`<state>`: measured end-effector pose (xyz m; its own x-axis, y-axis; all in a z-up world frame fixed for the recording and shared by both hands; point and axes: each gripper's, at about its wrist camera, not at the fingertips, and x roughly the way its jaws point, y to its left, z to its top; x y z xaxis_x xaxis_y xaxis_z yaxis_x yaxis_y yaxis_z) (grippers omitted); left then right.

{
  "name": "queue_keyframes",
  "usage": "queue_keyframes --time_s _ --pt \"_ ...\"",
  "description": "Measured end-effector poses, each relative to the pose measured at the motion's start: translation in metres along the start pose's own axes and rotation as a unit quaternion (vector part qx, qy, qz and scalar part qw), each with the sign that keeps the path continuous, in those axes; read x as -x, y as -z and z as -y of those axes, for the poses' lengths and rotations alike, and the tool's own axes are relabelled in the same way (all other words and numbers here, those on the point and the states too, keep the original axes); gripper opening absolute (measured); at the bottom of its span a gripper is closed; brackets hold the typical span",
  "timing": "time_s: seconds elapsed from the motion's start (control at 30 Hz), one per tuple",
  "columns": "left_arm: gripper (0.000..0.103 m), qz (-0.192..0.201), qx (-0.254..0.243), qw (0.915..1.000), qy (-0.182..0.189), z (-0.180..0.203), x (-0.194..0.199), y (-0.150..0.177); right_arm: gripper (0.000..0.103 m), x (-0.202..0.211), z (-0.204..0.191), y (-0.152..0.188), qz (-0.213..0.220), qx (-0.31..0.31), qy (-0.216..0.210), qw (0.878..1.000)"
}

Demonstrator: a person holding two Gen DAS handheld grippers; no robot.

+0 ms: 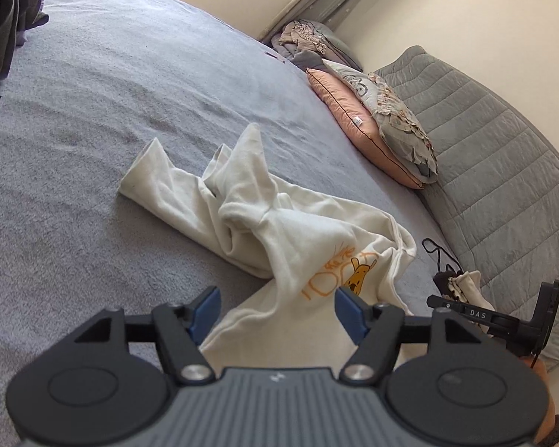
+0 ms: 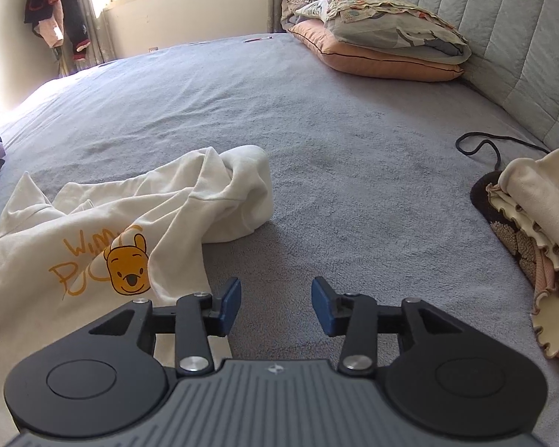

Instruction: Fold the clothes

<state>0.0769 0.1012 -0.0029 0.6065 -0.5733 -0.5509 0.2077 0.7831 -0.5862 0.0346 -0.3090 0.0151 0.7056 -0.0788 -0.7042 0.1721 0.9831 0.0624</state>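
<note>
Both claws, left claw (image 1: 277,311) and right claw (image 2: 275,305), are hanging released; I'm risking a double-layer pinch on the crumpled cream cotton bear-print top (image 1: 264,223) mid-bed.

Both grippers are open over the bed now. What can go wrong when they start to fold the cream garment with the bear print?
1. The cream garment lies twisted and bunched, so a pinch may catch several layers and fold the wrinkles in.
2. The right gripper has only bare bed cover between its fingers; closing there may grab the cover, not the garment.
3. The ruffled clothes pile and black cord lie close by and could be dragged.
</note>
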Motion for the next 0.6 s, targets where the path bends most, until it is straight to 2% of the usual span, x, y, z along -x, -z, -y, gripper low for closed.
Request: queue_keyframes --time_s 0.2,0.37,0.5,0.57,0.6 --pt "0.07 0.043 0.038 0.9984 0.001 -0.004 -0.01 -0.019 0.049 -0.003 -0.013 -0.012 0.024 -0.014 -0.015 1.0" --pt "0.067 0.056 0.078 0.9953 0.005 -0.009 -0.033 -0.024 0.049 -0.013 -0.024 -0.018 0.025 -0.026 -0.035 0.999" --pt "0.054 0.061 0.083 0.9947 -0.004 -0.01 -0.042 -0.022 0.049 -0.025 -0.035 -0.018 0.01 -0.028 -0.047 0.998" --pt "0.044 0.064 0.077 0.9949 -0.009 -0.011 -0.042 -0.021 0.049 -0.03 -0.043 -0.016 0.005 -0.019 -0.049 0.999" --pt "0.036 0.065 0.075 0.9951 -0.011 -0.011 -0.042 -0.021 0.049 -0.032 -0.044 -0.015 0.004 -0.018 -0.048 0.999"
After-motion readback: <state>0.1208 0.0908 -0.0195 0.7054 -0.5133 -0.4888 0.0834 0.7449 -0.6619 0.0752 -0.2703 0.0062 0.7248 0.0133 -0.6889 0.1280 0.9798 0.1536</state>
